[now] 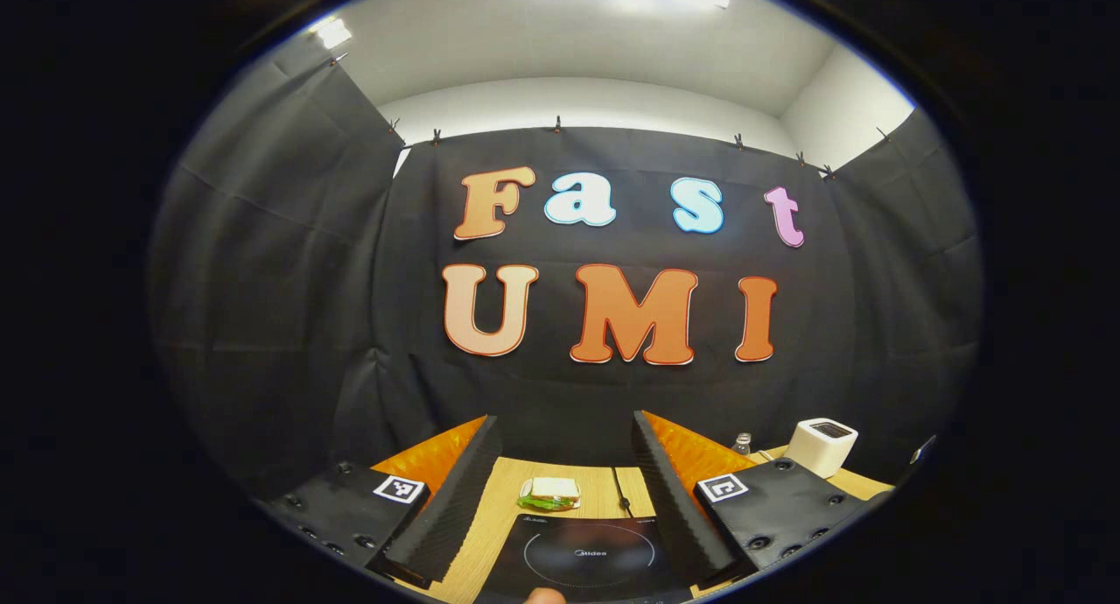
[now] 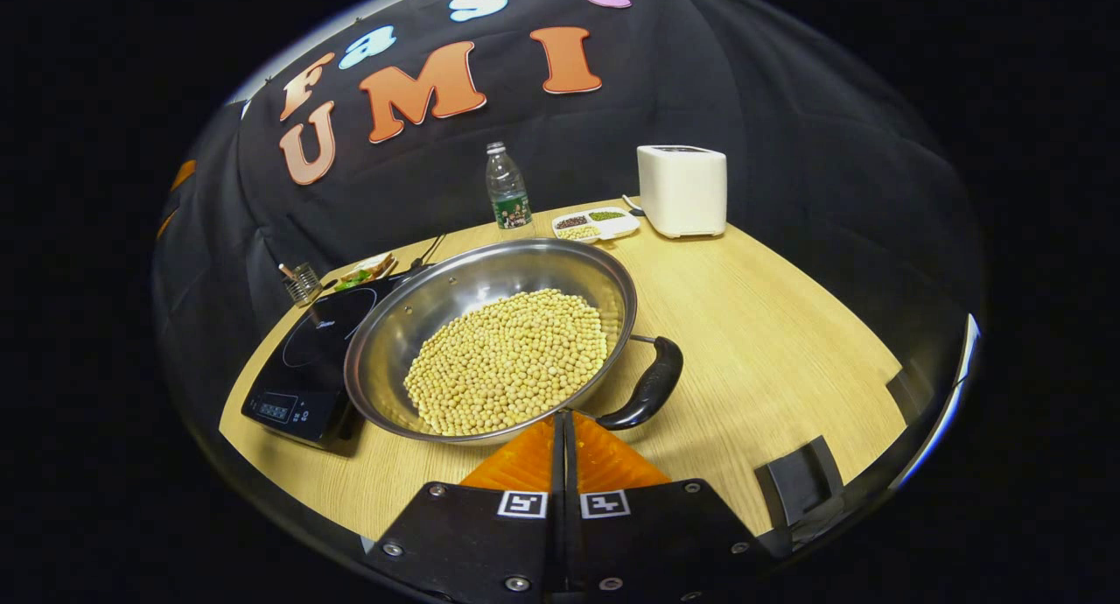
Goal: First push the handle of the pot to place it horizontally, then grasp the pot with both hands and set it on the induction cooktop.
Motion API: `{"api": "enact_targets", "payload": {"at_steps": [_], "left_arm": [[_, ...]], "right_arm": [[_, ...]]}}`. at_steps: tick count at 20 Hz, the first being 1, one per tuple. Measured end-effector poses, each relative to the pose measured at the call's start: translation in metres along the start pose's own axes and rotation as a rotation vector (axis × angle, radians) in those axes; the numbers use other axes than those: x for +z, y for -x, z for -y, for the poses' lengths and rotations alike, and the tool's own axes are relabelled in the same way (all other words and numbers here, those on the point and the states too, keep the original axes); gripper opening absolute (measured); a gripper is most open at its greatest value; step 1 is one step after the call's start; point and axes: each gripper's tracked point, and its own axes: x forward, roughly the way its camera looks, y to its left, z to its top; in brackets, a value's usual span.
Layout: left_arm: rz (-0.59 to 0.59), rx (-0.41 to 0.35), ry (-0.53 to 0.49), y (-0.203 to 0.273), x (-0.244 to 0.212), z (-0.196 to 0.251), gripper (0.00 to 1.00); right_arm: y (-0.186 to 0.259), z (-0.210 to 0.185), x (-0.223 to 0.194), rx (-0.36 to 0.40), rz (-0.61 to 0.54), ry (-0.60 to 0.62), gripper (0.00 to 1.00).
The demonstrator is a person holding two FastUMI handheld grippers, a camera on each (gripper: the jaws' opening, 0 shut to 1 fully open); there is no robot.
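Handle-pushing step: right tongs (image 2: 563, 429) closed just short of the pot (image 2: 490, 337) rim and handle (image 2: 647, 385).

In the right gripper view the pot, filled with yellow beans (image 2: 507, 359), is seen on the wooden surface (image 2: 770, 359), its left rim overlapping the induction cooktop (image 2: 306, 359); the black handle is angled toward the camera, so the first step is judged unfinished. The right tongs are pressed together with nothing between them. A sideways push against the handle is called for next. In the left gripper view the left tongs (image 1: 560, 490) are held wide, empty, above the cooktop.
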Motion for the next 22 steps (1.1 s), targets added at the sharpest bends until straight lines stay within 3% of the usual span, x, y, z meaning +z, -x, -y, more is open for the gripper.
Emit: {"api": "enact_targets", "payload": {"at_steps": [22], "left_arm": [[0.005, 0.008, -0.014, 0.002, 0.004, 0.0, 0.98]], "right_arm": [[-0.01, 0.019, 0.017, -0.047, 0.028, -0.013, 0.0]]}}
